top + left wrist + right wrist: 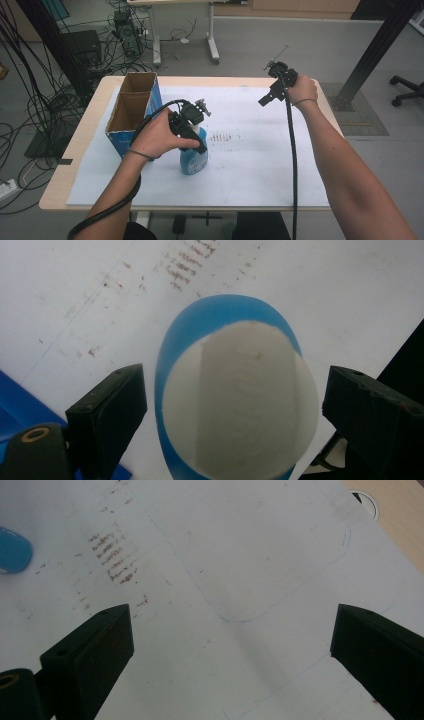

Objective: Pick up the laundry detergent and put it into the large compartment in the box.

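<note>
- My left gripper (235, 405) spread wide, straddling the blue spray bottle (194, 159), no contact.
- Bottle upright on white sheet (250, 165), beside cardboard box (132, 107).
- My right gripper (232, 645) released, hovering over bare sheet.

Blue spray bottle (194, 156), white top, upright on white sheet, beside cardboard box.

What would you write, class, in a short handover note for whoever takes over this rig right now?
Left hand-held gripper: open, jaws either side of the blue spray bottle's white cap, not clamped.
Right hand-held gripper: open, holding nothing, raised over the white sheet at the far right.
Bottle stands upright beside the open cardboard box.
Done: left gripper lined up on the bottle.
Left: probably close, lift and place the bottle.
</note>
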